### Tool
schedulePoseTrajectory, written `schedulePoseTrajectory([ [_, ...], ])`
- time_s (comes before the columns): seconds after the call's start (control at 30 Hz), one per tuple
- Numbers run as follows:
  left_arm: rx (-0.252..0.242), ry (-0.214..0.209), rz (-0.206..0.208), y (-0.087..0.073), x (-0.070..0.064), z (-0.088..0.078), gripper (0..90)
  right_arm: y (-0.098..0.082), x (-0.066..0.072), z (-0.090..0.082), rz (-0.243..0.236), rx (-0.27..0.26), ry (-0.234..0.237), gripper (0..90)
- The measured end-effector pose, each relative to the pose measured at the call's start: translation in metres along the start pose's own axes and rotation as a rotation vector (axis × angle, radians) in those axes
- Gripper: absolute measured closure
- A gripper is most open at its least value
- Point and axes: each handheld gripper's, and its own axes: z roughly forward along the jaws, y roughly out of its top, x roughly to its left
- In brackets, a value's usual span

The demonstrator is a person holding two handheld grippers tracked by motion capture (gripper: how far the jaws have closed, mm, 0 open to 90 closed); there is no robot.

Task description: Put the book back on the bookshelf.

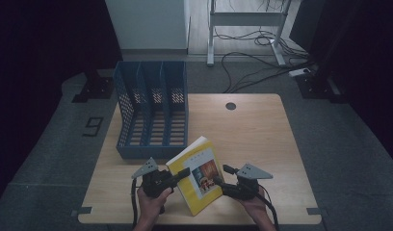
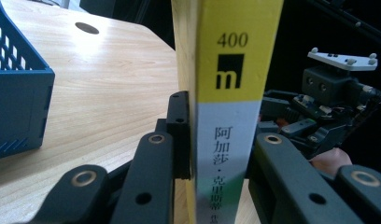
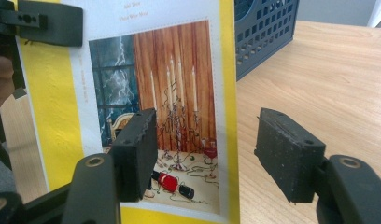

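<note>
A yellow book (image 1: 199, 173) with a picture on its cover stands tilted on edge near the table's front. My left gripper (image 1: 182, 174) is shut on its spine; in the left gripper view the jaws press both sides of the spine (image 2: 230, 70). To the right, my right gripper (image 1: 219, 174) is open at the book's free edge. In the right gripper view the cover (image 3: 170, 84) stands just beyond the two pads, its edge between them, and neither pad presses on it. The right gripper (image 2: 328, 102) shows behind the book in the left gripper view.
A blue three-slot file organizer (image 1: 151, 110) lies on the wooden table (image 1: 252, 130) behind the book, at the left. A round cable hole (image 1: 230, 106) sits near the table's far edge. Cables and a desk frame stand on the floor beyond.
</note>
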Motion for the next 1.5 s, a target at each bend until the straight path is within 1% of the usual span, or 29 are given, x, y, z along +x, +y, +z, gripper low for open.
schedulePoseTrajectory([
  [0.1,0.002,-0.004,0.003,0.002,0.001,-0.001,75.5,-0.001,0.0,0.001,-0.004,0.006,-0.002,37.7],
  [0.13,-0.003,0.003,0.016,0.004,0.0,-0.004,75.5,-0.001,-0.001,0.0,0.002,0.003,-0.001,37.8],
  [0.17,-0.003,0.003,0.016,0.004,0.0,-0.004,75.5,-0.001,-0.001,0.0,0.002,0.003,-0.001,37.8],
  [0.2,-0.016,0.011,0.022,0.006,0.0,-0.008,75.5,-0.001,-0.002,-0.002,0.002,-0.004,-0.01,37.9],
  [0.23,-0.016,0.011,0.022,0.006,0.0,-0.008,75.5,-0.001,-0.002,-0.002,0.002,-0.004,-0.01,37.9],
  [0.27,-0.021,0.011,0.021,0.007,0.0,-0.01,75.5,0.0,-0.003,-0.004,-0.004,-0.01,-0.028,38.0],
  [0.3,-0.03,0.008,0.016,0.009,0.001,-0.014,75.5,0.0,-0.004,-0.006,-0.007,-0.011,-0.037,38.0],
  [0.37,-0.036,0.01,0.016,0.011,0.001,-0.016,75.5,0.001,-0.005,-0.008,-0.006,-0.017,-0.053,38.1],
  [0.4,-0.044,0.015,0.018,0.013,0.001,-0.02,75.5,0.001,-0.006,-0.009,-0.003,-0.021,-0.06,38.1],
  [0.57,-0.056,0.019,0.022,0.016,0.001,-0.026,75.4,0.0,-0.011,-0.012,0.012,-0.025,-0.063,38.2],
  [0.63,-0.06,0.011,0.014,0.016,0.002,-0.027,75.4,-0.001,-0.014,-0.011,0.004,-0.017,-0.077,38.2],
  [0.7,-0.06,0.01,0.013,0.016,0.002,-0.027,75.4,-0.002,-0.015,-0.011,0.009,-0.016,-0.08,38.2],
  [0.73,-0.06,0.011,0.011,0.016,0.002,-0.028,75.4,-0.004,-0.018,-0.011,0.013,-0.005,-0.087,38.2],
  [0.83,-0.062,0.013,0.013,0.017,0.002,-0.029,75.4,-0.005,-0.021,-0.01,0.015,0.003,-0.1,38.2],
  [0.87,-0.066,0.015,0.015,0.017,0.002,-0.029,75.4,-0.007,-0.024,-0.009,0.022,0.012,-0.109,38.2],
  [0.9,-0.066,0.015,0.015,0.017,0.002,-0.029,75.4,-0.007,-0.024,-0.009,0.022,0.012,-0.109,38.2],
  [0.93,-0.064,0.016,0.018,0.017,0.001,-0.03,75.4,-0.009,-0.027,-0.008,0.024,0.031,-0.122,38.2],
  [1.03,-0.062,0.014,0.02,0.017,0.0,-0.03,75.4,-0.014,-0.03,-0.005,0.033,0.056,-0.136,38.3],
  [1.13,-0.062,0.011,0.021,0.018,0.0,-0.031,75.4,-0.018,-0.032,-0.001,0.027,0.078,-0.142,38.2],
  [1.17,-0.062,0.011,0.021,0.018,0.0,-0.031,75.4,-0.018,-0.032,-0.001,0.027,0.078,-0.142,38.2],
  [1.2,-0.067,0.012,0.021,0.018,0.001,-0.033,75.4,-0.02,-0.032,0.002,0.016,0.094,-0.152,38.3],
  [1.23,-0.067,0.012,0.021,0.018,0.001,-0.033,75.4,-0.021,-0.032,0.003,0.016,0.107,-0.156,38.3],
  [1.27,-0.072,0.013,0.018,0.019,0.001,-0.034,75.4,-0.021,-0.032,0.003,0.016,0.107,-0.156,38.3],
  [1.3,-0.082,0.015,0.017,0.02,0.001,-0.036,75.4,-0.024,-0.034,0.006,0.024,0.137,-0.168,38.2],
  [1.33,-0.087,0.016,0.015,0.02,0.001,-0.038,75.3,-0.025,-0.035,0.008,0.029,0.153,-0.172,38.2],
  [1.37,-0.087,0.016,0.015,0.02,0.001,-0.038,75.3,-0.025,-0.035,0.008,0.029,0.153,-0.172,38.2],
  [1.4,-0.1,0.019,0.012,0.021,0.002,-0.041,75.3,-0.028,-0.036,0.011,0.044,0.186,-0.18,38.2],
  [1.47,-0.11,0.02,0.009,0.021,0.002,-0.043,75.3,-0.03,-0.038,0.012,0.056,0.205,-0.181,38.2],
  [1.5,-0.11,0.02,0.009,0.021,0.002,-0.043,75.3,-0.03,-0.038,0.012,0.056,0.205,-0.181,38.2],
])
